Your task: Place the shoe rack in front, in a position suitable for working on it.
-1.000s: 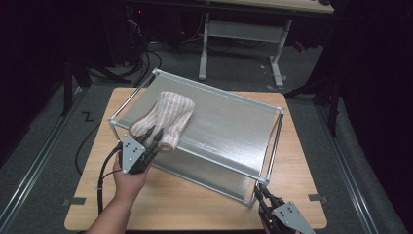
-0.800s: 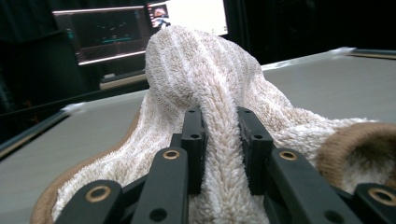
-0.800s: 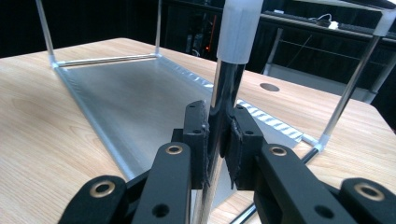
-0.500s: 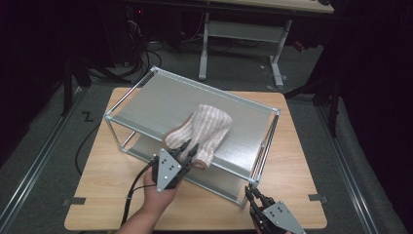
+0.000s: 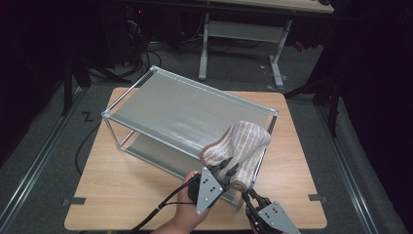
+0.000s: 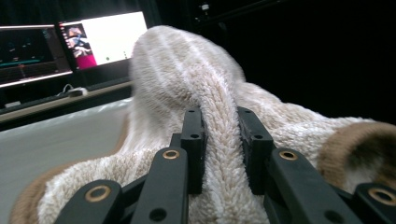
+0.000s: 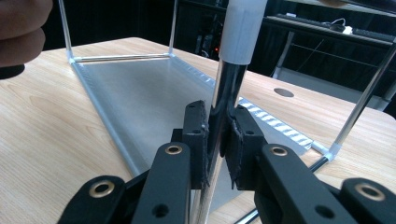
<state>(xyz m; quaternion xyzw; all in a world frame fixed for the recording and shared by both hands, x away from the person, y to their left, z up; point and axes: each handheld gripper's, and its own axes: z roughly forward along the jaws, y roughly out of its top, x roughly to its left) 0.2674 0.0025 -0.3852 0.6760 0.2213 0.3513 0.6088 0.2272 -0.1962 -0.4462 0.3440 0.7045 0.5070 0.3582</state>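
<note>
A striped fluffy towel (image 5: 238,146) is shown bunched on the top shelf of a metal-framed rack (image 5: 160,105), at the shelf's near right corner, with part of it hanging over the edge. The towel is judged light, soft and limp: it should fold and sag wherever it is unsupported, and the pile should give the pads good friction, so a pinched fold or the hem is the sensible place to hold it. In the left gripper view a raised fold of the towel (image 6: 219,121) is clamped between the narrow jaws of the left gripper (image 6: 220,154); in the high view this gripper (image 5: 229,171) sits at the towel's near edge. The right gripper (image 7: 215,140) is closed on the rack's near right upright post (image 7: 229,88), apparently steadying the frame; it appears at the bottom of the high view (image 5: 253,199). The rack stands on a wooden table (image 5: 122,195). Compared with the earlier frames, the towel and left gripper have travelled from the shelf's left end across to its right corner, while the right gripper has stayed on the post.
</note>
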